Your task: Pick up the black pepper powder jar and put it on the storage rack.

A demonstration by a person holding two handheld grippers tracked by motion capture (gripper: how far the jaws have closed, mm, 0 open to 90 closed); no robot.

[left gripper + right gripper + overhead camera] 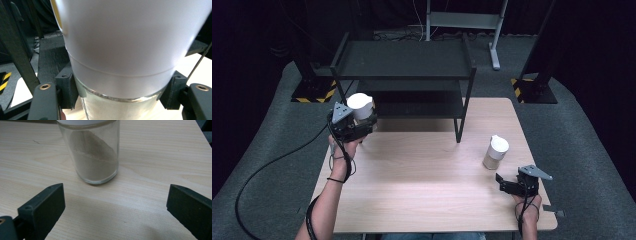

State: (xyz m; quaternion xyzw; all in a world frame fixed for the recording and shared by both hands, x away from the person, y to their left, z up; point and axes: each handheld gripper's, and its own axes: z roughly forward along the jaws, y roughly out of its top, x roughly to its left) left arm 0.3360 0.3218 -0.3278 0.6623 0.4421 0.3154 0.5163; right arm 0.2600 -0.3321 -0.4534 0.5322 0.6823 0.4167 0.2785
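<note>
My left gripper (362, 122) is shut on a white-lidded glass jar (360, 106), held above the table's far left corner, beside the black shelf rack (404, 75). In the left gripper view the jar (125, 50) sits very close, its white cap above the glass body, with both jaws pressed on its sides. A second glass jar (495, 152) with beige powder and a white lid stands on the wooden table (422, 185) at the right. My right gripper (504, 184) rests open just short of it; in the right gripper view this jar (92, 155) stands ahead of the spread jaws.
The two-tier black rack stands across the back of the table, one leg (459, 125) planted near the middle. A cable (272, 165) trails off the left side. Grey carpet surrounds the table, with black stands (314, 80) behind.
</note>
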